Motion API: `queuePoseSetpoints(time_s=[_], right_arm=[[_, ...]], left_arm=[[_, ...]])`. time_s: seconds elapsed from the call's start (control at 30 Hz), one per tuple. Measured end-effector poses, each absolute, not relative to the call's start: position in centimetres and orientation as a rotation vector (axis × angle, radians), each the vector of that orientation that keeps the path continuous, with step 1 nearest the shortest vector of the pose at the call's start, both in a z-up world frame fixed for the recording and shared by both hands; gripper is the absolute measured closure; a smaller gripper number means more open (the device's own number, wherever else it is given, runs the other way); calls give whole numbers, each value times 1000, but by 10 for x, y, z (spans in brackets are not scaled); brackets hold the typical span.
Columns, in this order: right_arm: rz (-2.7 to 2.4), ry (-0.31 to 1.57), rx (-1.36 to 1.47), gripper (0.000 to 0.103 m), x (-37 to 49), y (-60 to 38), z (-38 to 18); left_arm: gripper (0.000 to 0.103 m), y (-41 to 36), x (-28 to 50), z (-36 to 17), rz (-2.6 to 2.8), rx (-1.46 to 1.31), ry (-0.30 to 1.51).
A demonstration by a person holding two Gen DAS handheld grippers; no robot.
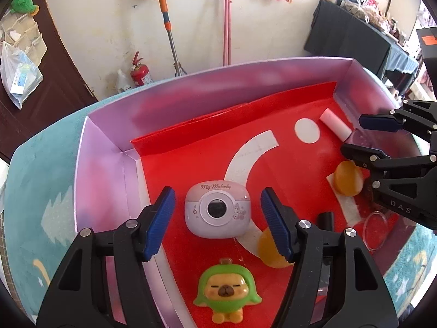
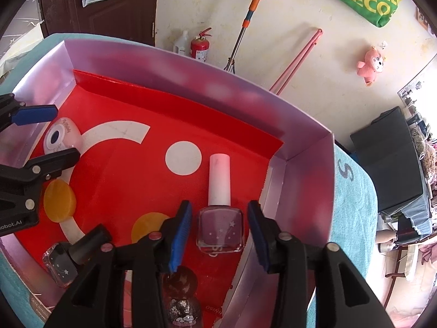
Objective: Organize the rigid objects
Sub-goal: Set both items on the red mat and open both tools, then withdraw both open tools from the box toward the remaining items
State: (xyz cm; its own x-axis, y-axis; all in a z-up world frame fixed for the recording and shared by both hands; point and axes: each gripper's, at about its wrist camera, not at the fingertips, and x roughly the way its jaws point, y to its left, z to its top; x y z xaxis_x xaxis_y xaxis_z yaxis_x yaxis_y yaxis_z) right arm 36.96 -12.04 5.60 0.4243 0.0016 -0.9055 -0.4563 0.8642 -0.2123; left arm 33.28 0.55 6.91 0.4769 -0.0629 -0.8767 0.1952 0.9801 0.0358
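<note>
A pink-walled box [image 1: 109, 125] with a red floor holds the objects. My left gripper [image 1: 218, 224] is open, its blue pads either side of a lilac My Melody toy camera [image 1: 217, 210], apart from it. A green-hooded capybara figure [image 1: 226, 291] lies nearer me. My right gripper [image 2: 220, 236] is open around a clear nail polish bottle with a pink cap [image 2: 220, 205], not touching it. The camera also shows in the right wrist view [image 2: 61, 136]. Two orange discs [image 2: 58, 201] [image 2: 147, 225] lie on the floor.
A black-capped polish bottle [image 2: 62, 262] and a glittery bottle [image 2: 181, 311] lie near the box's front. A clear round lid [image 1: 375, 229] rests by the box's right side. The box sits on a teal towel [image 1: 35, 180]. A wall with a mop and fire extinguisher [image 1: 140, 72] stands behind.
</note>
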Motion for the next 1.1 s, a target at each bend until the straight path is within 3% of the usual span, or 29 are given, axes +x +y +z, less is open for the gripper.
queuePoseSetpoints(time_s=[0.13, 0.23, 0.73, 0.9, 1.03, 1.1], right_arm=[[299, 1085, -447, 55, 365, -124, 67], [296, 1060, -433, 53, 358, -128, 79], [365, 860, -279, 33, 281, -150, 156], [376, 757, -261, 21, 242, -156, 181], [381, 683, -255, 16, 209, -160, 195], [374, 636, -265, 9, 189, -162, 200]], left_arm=[[38, 6, 319, 82, -159, 130, 1027], [27, 6, 302, 96, -155, 110, 982], [21, 6, 234, 158, -153, 80, 748], [12, 9, 202, 172, -113, 67, 646], [12, 14, 173, 178, -101, 30, 579], [11, 15, 158, 178, -95, 28, 549]])
